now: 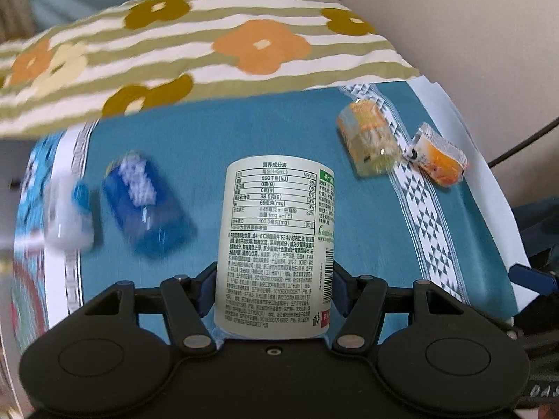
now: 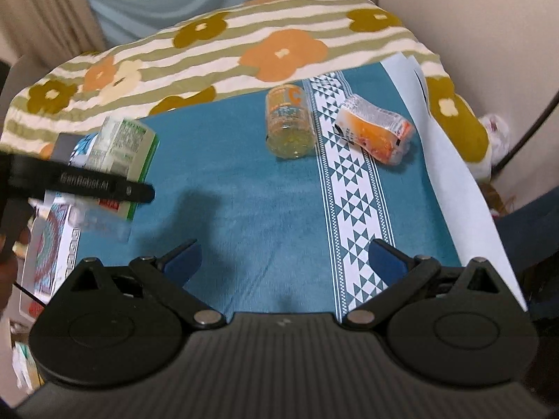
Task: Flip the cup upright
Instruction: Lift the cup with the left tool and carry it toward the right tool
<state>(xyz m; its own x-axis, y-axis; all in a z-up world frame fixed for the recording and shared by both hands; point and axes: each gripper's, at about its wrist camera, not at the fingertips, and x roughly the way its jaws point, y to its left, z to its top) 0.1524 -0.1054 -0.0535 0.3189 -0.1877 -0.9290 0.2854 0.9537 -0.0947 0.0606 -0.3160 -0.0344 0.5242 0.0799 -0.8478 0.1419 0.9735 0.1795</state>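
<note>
My left gripper (image 1: 274,288) is shut on a pale green labelled bottle-cup (image 1: 277,244), held above the blue cloth (image 1: 209,139). In the right wrist view this bottle (image 2: 120,153) hangs tilted at the left in the left gripper (image 2: 80,181). My right gripper (image 2: 284,262) is open and empty over the cloth (image 2: 244,192). A yellow-orange cup (image 2: 288,122) lies on its side at the back. An orange cup (image 2: 374,132) lies on its side to its right. Both show in the left wrist view, yellow (image 1: 368,139) and orange (image 1: 438,157).
A blue cup (image 1: 146,202) and a white-blue cup (image 1: 70,213) lie blurred on the cloth's left. A floral striped pillow (image 1: 174,52) borders the far side. A white patterned band (image 2: 353,192) runs down the cloth's right. The table edge is at the right.
</note>
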